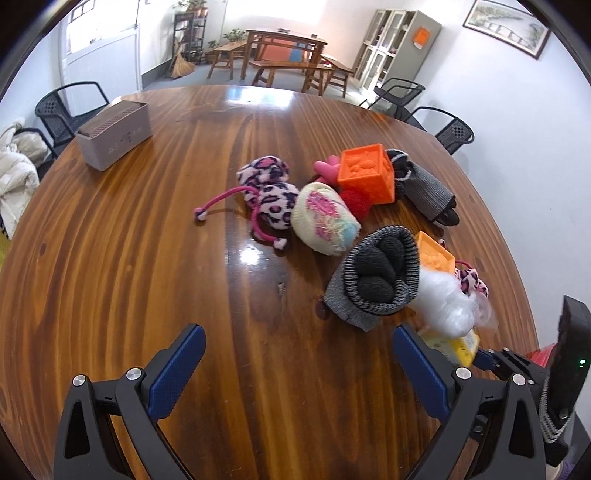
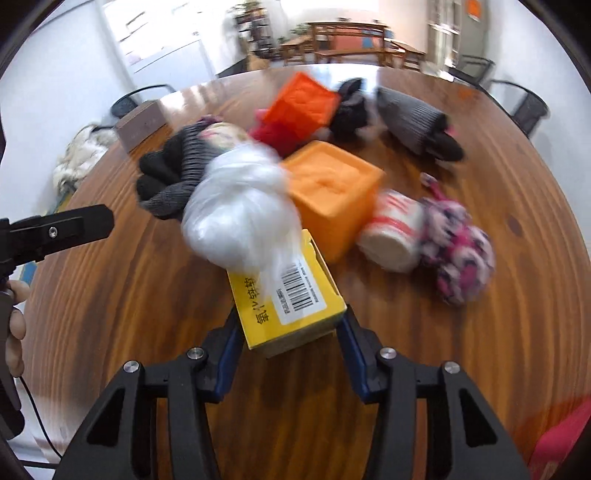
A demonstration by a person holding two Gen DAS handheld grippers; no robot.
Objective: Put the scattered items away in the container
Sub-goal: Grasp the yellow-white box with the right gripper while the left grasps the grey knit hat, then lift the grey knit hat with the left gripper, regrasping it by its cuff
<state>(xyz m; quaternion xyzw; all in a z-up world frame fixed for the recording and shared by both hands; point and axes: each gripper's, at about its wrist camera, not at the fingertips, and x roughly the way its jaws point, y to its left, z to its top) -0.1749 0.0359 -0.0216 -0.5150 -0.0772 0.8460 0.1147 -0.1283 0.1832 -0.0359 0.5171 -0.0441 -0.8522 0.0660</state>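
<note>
- Right tongs (image 2: pixel 288 332): blue pads clenched on the near end of a yellow carton (image 2: pixel 286 295), barcode label facing up; carton tilted, its far end under a wad of clear plastic film (image 2: pixel 240 218).
- Left tongs (image 1: pixel 295 365): released, jaws spread wide over bare wood, nothing between them; pointing steeply down, just short of the pile.
- Risk, carton: the grip sits only on one end, so the carton may pivot or slip out when lifted; thin card could also crush under the pads.
- Risk, film: it rests loosely on the carton and is likely to slide off or drag along, nudging the pale orange cube (image 2: pixel 332 192) just beside it.
- Risk, neighbours: a rolled grey sock (image 1: pixel 373 277) lies close to the carton's end; a sweeping lift may roll it across the glossy top.
- Risk, tongs: both pairs work close together at the same corner of the pile, so a collision is possible.
- Scattered items: leopard-print plush (image 1: pixel 269 192), cream knitted ball (image 1: pixel 325 221), bright orange cube (image 1: pixel 365 173), grey striped sock (image 1: pixel 424 188), all heaped mid-counter and touching.
- Container: the one candidate is a grey slatted box (image 1: pixel 114 136), well apart at the far left; its identity is a judgement only.
- Counter (image 1: pixel 147 277): round, varnished dark wood, strong glare patches.
- Room: black mesh chairs (image 1: pixel 66 107) around the rim, wooden dining set (image 1: pixel 284 55), glass-door cabinet (image 1: pixel 399 48), framed picture (image 1: pixel 506 26), pale walls.
</note>
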